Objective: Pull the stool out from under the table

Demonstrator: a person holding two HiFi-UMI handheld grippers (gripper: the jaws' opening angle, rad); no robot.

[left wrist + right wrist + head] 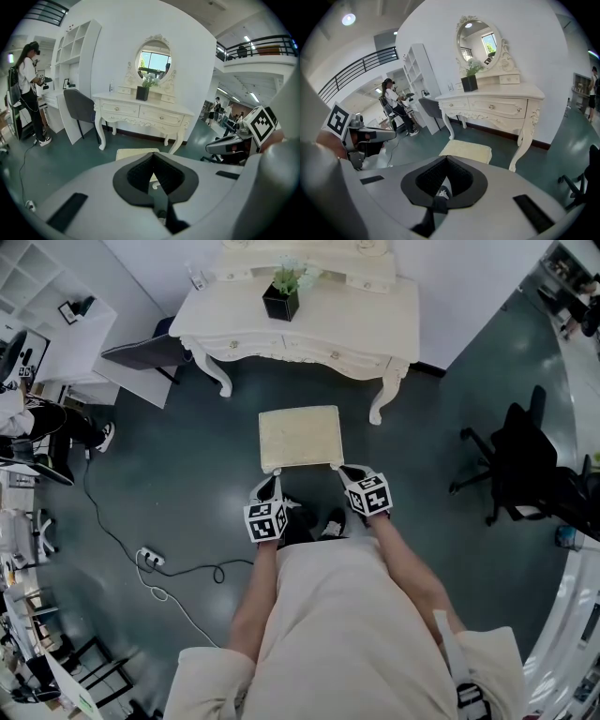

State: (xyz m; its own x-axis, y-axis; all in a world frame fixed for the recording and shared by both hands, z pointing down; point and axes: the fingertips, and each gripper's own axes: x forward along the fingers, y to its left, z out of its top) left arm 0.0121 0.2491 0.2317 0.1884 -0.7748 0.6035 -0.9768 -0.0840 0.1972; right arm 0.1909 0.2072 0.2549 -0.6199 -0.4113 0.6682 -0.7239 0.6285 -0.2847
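Note:
The stool, with a cream cushion and white carved legs, stands on the dark floor just in front of the white dressing table, clear of its legs. My left gripper is at the stool's near left corner and my right gripper at its near right corner. Both have their jaws shut, with nothing seen between the pads. In the left gripper view the shut left gripper points at the stool. In the right gripper view the right gripper points at the stool. Whether the tips touch the stool I cannot tell.
A potted plant sits on the table. A grey chair stands to the left by white shelves, a black office chair to the right. A power strip and cable lie on the floor at left. A person stands far left.

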